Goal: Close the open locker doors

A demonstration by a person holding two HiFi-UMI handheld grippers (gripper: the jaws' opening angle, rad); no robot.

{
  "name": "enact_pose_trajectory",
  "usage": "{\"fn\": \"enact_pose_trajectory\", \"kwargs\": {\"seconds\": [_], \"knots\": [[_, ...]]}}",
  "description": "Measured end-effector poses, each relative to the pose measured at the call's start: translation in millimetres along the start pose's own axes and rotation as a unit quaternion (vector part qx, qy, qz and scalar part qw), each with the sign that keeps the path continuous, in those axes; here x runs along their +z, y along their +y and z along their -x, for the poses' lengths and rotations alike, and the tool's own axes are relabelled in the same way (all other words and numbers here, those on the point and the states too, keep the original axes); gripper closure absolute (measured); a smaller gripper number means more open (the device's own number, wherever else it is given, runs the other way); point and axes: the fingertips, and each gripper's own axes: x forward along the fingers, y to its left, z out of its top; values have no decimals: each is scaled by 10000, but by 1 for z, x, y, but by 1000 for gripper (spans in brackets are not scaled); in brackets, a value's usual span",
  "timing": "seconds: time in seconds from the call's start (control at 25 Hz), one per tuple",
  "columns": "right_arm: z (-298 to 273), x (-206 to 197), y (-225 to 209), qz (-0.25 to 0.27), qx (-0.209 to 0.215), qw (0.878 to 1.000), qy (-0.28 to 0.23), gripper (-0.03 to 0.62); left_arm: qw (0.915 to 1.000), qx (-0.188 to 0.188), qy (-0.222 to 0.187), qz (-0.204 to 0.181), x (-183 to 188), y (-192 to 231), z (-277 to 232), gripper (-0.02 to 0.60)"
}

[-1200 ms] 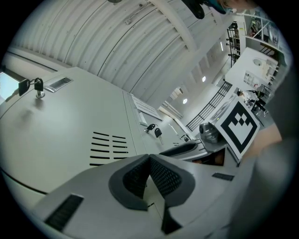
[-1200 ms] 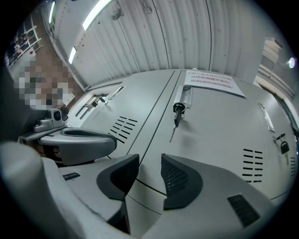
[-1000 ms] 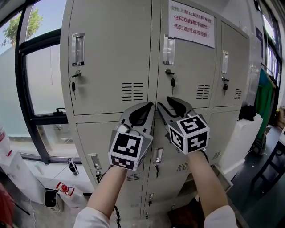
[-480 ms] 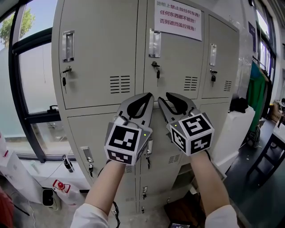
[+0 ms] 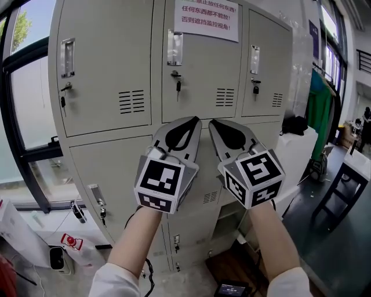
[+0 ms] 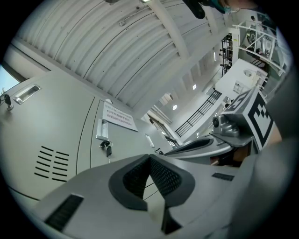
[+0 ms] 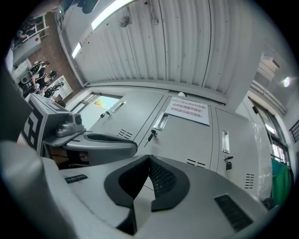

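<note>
Left tongs are sitting shut and empty. Right tongs have just been closing on nothing. Both are pointing at the tall grey steel locker cabinet filling the upper frame. Its shut upper doors are standing upright and facing us. An open compartment is seemingly gaping at lower centre, so pushing its door's free edge squarely is looking best.

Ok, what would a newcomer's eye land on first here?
The left gripper and right gripper, with black-and-white marker cubes, fill the centre foreground, both shut and empty. Behind them stand grey lockers, with a white notice in red print on the top middle door.
</note>
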Motion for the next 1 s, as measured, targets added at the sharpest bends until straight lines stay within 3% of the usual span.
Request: {"fn": "enact_pose_trajectory", "kwargs": {"seconds": [0.8, 1.0], "knots": [[92, -36, -37, 166, -572, 9978, 306, 576, 9967, -533, -21, 616, -24, -86, -15, 565], [116, -47, -43, 114, -721, 9965, 406, 576, 9936, -820, -66, 769, -31, -117, -15, 565]]}}
